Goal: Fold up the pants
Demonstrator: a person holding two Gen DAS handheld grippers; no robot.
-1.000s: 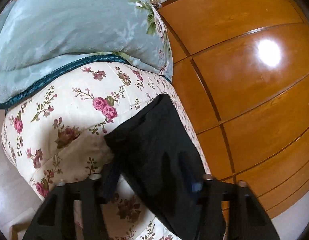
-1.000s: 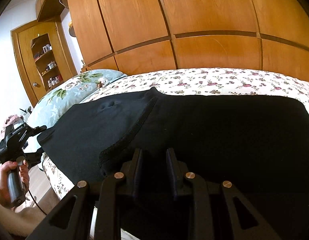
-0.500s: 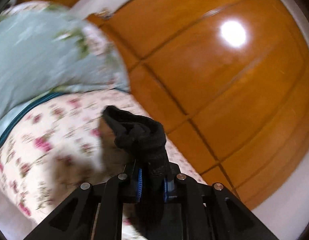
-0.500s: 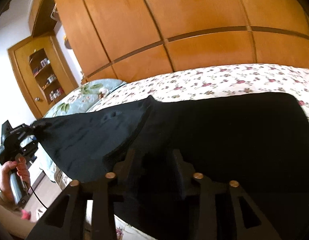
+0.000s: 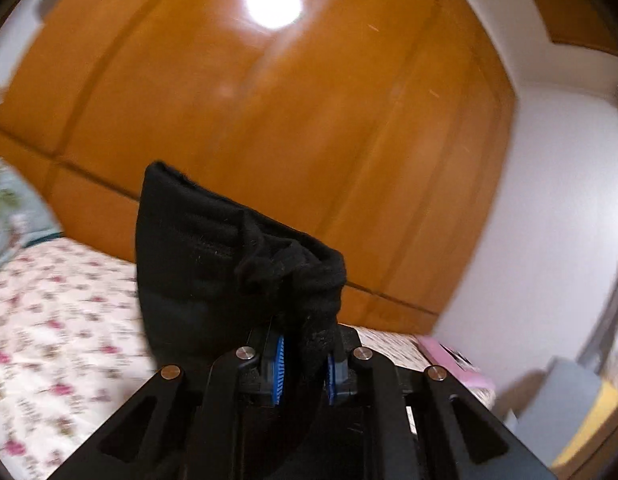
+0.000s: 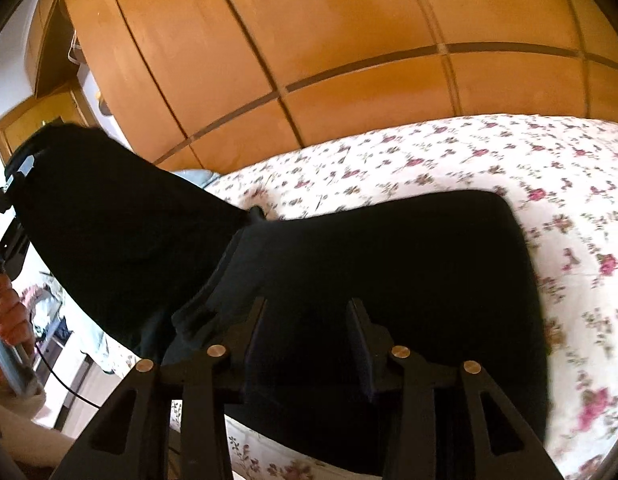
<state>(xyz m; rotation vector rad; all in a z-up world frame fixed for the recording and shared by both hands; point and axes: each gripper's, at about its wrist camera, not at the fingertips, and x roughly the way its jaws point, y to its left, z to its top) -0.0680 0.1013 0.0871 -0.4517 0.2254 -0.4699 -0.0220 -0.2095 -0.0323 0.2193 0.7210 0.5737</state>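
Black pants [image 6: 389, 264] lie on a floral bed sheet [image 6: 549, 168]. My left gripper [image 5: 303, 360] is shut on a bunched end of the pants [image 5: 229, 264] and holds it up above the bed. In the right wrist view that end [image 6: 109, 220] is lifted at the left, with the left gripper [image 6: 13, 184] behind it. My right gripper [image 6: 307, 312] sits low over the near edge of the pants, fingers apart; whether any cloth lies between them is hidden by the black fabric.
A wooden wardrobe wall [image 6: 349, 40] runs behind the bed. A light blue pillow [image 5: 5, 208] lies at the bed's left end. A pink object [image 5: 453, 364] and a grey and yellow box [image 5: 581, 400] sit beyond the bed's right end.
My left gripper closed on the end of the pants, then lifted it and swung right. My right gripper's fingers have spread wider.
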